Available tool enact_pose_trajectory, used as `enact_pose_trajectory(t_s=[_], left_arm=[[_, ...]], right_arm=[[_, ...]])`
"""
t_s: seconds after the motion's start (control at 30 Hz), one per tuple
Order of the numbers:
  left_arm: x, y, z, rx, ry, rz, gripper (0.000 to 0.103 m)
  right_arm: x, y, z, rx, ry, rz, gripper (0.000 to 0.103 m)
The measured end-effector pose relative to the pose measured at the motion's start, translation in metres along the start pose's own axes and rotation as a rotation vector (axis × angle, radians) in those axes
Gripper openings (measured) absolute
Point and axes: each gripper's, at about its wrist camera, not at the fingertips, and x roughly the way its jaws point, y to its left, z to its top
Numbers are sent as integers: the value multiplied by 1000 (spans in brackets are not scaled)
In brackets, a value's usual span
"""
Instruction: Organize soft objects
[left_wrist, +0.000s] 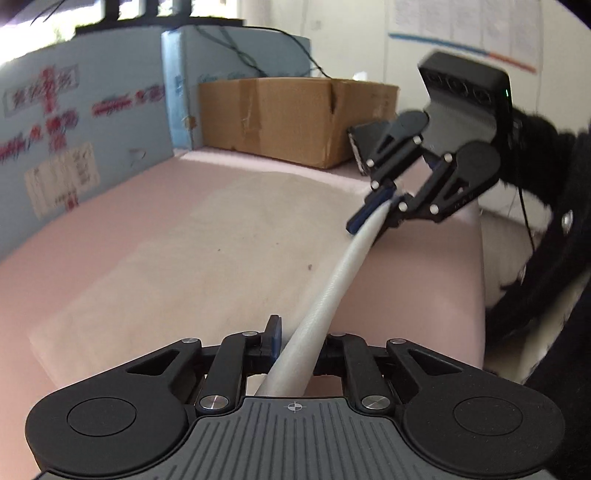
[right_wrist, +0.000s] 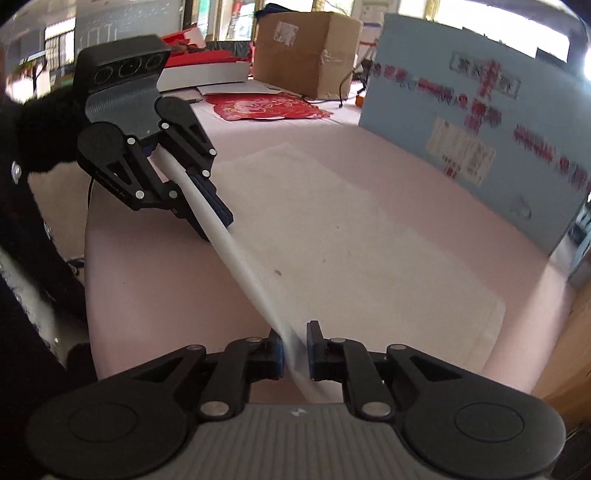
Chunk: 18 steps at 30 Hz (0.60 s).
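Left claw (left_wrist: 295, 347) sits closest to the lens, fingers clamped on one end of a white soft tube (left_wrist: 332, 288). The tube runs off toward the cardboard box (left_wrist: 291, 118) and ends in the right claw (left_wrist: 380, 212), which is also pinched tight on it. The right wrist view shows the same setup mirrored: right claw (right_wrist: 295, 350) squeezing the tube (right_wrist: 236, 251), with the left claw (right_wrist: 207, 210) at the far end, nearer the box (right_wrist: 306, 48). The tube hangs stretched between the two claws, above the pink table (left_wrist: 221, 229), on the near side of the box, not touching the surface as far as I can tell. A blue foam board (left_wrist: 74, 122) stands left of the box.

Progress judgement: pickup done, tube straightened out in the air. Coiling, folding or placing it not yet done. No other soft items visible, so I can't tell how many remain.
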Motion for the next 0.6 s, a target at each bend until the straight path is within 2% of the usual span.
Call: enact_pose_trajectory(t_s=[0.1,0.17,0.27,0.4,0.47,0.53,0.6], left_arm=[[-6,11,-11,-113,-40,-27,13],[-9,16,-16,-164,-59,-38,13],[-14,22,-23,-229,-84,-60,13],[-18,21,-27,-246,-125,-56,14],[-24,21,-27,-251,-163,-57,18],[-29,24,-29,-326,-199,-45,19],[-31,31,-32,-437,-215,-6,19]], right_arm=[[-9,-30,-13,142,-26,61,25],[-17,-48,-23,212,-36,61,30],[-28,-64,-36,278,-47,55,29],[-34,-79,-47,372,-81,108,29],[-33,-89,-53,438,-92,137,28],[-32,-94,-55,468,-90,135,29],[-33,-92,-51,443,-79,112,29]])
